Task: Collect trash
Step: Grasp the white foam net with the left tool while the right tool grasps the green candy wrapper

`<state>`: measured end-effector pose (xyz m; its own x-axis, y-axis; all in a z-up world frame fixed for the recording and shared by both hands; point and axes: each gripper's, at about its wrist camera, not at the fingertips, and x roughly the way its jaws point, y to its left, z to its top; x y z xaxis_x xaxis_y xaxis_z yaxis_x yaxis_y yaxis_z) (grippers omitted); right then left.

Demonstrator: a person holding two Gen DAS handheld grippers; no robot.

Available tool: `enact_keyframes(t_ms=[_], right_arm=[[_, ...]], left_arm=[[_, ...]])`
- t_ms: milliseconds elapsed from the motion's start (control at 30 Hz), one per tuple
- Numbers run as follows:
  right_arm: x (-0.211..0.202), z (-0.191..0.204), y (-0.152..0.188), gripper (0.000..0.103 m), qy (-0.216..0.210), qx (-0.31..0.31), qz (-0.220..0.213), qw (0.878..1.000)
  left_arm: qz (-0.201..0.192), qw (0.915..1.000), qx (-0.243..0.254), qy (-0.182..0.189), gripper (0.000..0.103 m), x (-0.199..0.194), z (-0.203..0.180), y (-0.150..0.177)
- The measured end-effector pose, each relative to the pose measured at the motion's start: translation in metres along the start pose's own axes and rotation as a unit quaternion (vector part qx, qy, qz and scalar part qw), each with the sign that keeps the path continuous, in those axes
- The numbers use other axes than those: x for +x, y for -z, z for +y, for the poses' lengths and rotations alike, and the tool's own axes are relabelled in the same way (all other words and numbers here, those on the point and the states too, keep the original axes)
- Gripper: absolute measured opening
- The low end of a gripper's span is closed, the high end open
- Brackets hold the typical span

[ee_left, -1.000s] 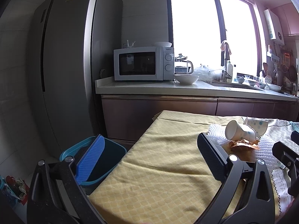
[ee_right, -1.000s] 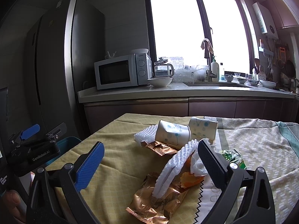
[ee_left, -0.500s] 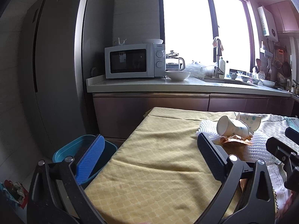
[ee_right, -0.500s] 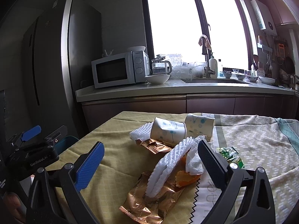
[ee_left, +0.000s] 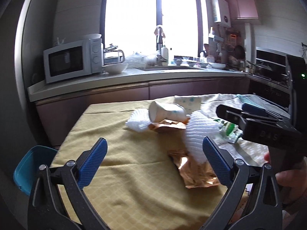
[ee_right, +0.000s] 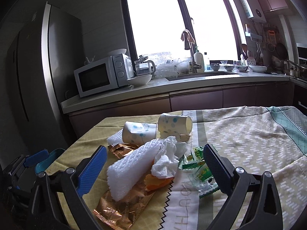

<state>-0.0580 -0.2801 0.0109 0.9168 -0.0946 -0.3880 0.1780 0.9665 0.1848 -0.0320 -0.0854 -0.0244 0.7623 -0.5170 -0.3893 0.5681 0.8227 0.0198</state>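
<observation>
Open yellow cloth on the bench (ee_left: 122, 172) lay ahead of the left gripper (ee_left: 154, 160), free of litter out to the left edge. Past that edge, low down, sat the blue bin (ee_left: 28, 168), reachable only beyond the cloth's drop. To the right, blocked by the white foam pad (ee_right: 130, 170) resting on the gold wrapper (ee_right: 122, 205), crumpled tissue (ee_right: 165, 163) and green wrapper (ee_right: 201, 172) crowded just beside. Behind these, two tipped paper cups (ee_right: 172, 126) touching, closing the far way. Right gripper (ee_right: 153, 166) itself barred the left gripper's right flank. Patterned cloth (ee_right: 249, 143) farther right stayed clear for passage.
</observation>
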Motion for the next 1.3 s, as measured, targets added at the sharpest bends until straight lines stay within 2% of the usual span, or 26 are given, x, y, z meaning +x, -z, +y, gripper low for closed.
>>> enact_keyframes(t_ms=[200, 233, 367, 500, 533, 633, 667, 700, 833, 933, 1100, 1300], right_arm=[[0.01, -0.033, 0.004, 0.097, 0.03, 0.033, 0.028, 0.999], [0.012, -0.04, 0.005, 0.097, 0.033, 0.038, 0.037, 0.998], [0.025, -0.065, 0.011, 0.092, 0.052, 0.06, 0.08, 0.994], [0.041, -0.084, 0.019, 0.074, 0.044, 0.086, 0.126, 0.987], [0.045, -0.086, 0.019, 0.07, 0.039, 0.09, 0.133, 0.986], [0.054, -0.09, 0.022, 0.067, 0.025, 0.097, 0.154, 0.983], [0.056, -0.09, 0.022, 0.063, 0.021, 0.096, 0.159, 0.982], [0.057, -0.089, 0.023, 0.055, 0.017, 0.096, 0.161, 0.982], [0.056, -0.087, 0.026, 0.026, 0.003, 0.1, 0.167, 0.981], [0.049, -0.087, 0.027, 0.017, -0.008, 0.101, 0.161, 0.982], [0.03, -0.082, 0.021, 0.007, -0.019, 0.087, 0.145, 0.985], [0.006, -0.07, 0.008, 0.007, -0.046, 0.072, 0.129, 0.988]], left_arm=[[0.033, 0.9972, 0.047, 0.048, 0.097, 0.032, -0.036, 0.004], [0.043, 0.9963, 0.051, 0.053, 0.093, 0.039, -0.039, 0.004], [0.077, 0.9944, 0.044, 0.058, 0.072, 0.065, -0.043, 0.003], [0.099, 0.9917, 0.026, 0.079, 0.054, 0.084, -0.039, 0.003], [0.102, 0.9915, 0.024, 0.077, 0.046, 0.084, -0.036, 0.002], [0.106, 0.9913, 0.016, 0.077, 0.024, 0.087, -0.033, 0.001], [0.106, 0.9912, 0.013, 0.078, 0.015, 0.087, -0.031, 0.0], [0.106, 0.9913, 0.009, 0.077, 0.012, 0.085, -0.03, 0.0], [0.096, 0.9923, 0.004, 0.078, 0.013, 0.072, -0.025, -0.004], [0.087, 0.9927, 0.002, 0.084, 0.012, 0.06, -0.021, -0.007], [0.072, 0.9929, -0.001, 0.095, 0.012, 0.038, -0.015, -0.01], [0.053, 0.9929, -0.02, 0.104, 0.012, 0.012, 0.004, -0.015]])
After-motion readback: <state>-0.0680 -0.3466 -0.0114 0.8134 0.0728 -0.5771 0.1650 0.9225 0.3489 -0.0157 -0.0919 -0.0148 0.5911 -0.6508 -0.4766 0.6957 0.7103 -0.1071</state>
